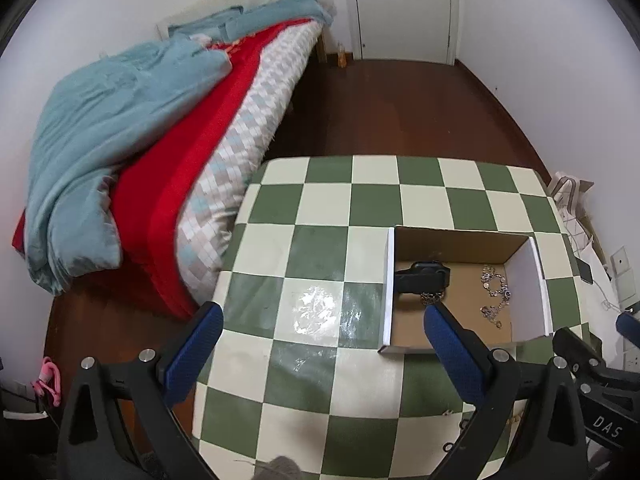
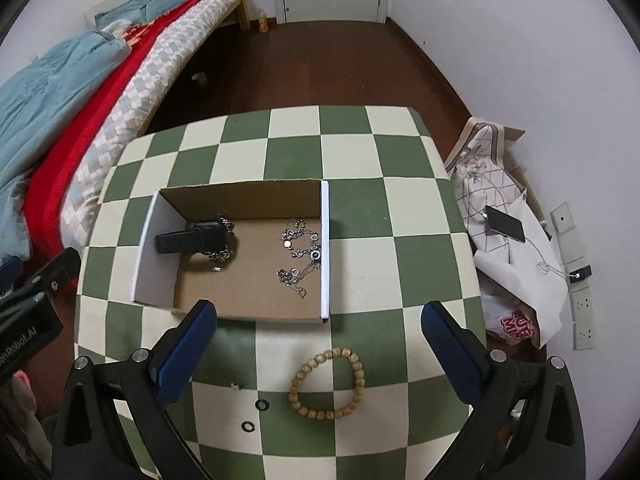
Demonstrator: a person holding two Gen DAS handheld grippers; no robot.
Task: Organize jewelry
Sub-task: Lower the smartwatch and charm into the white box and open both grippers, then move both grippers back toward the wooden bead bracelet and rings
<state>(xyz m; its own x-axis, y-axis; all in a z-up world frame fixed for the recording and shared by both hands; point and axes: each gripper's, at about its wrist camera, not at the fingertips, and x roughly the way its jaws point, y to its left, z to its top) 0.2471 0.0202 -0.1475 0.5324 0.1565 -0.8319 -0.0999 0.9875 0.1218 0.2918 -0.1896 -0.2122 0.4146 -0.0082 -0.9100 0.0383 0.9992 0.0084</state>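
Observation:
An open cardboard box (image 2: 325, 240) (image 1: 387, 280) stands on the checkered table (image 2: 360, 208) (image 1: 320, 200). Inside lie a black watch (image 2: 192, 239) (image 1: 422, 276) with a small chain, and a silver necklace (image 2: 300, 252) (image 1: 496, 292). A wooden bead bracelet (image 2: 327, 383) lies on the table in front of the box, between my right gripper's (image 2: 318, 320) open, empty fingers. Two small dark rings (image 2: 261, 404) and a tiny earring (image 2: 237, 384) lie left of it. My left gripper (image 1: 324, 318) is open and empty, left of the box.
A bed (image 1: 160, 120) with blue and red bedding stands left of the table. Bags, a phone (image 2: 505, 224) and wall sockets sit on the right. A door (image 1: 404, 8) is at the back across the wooden floor.

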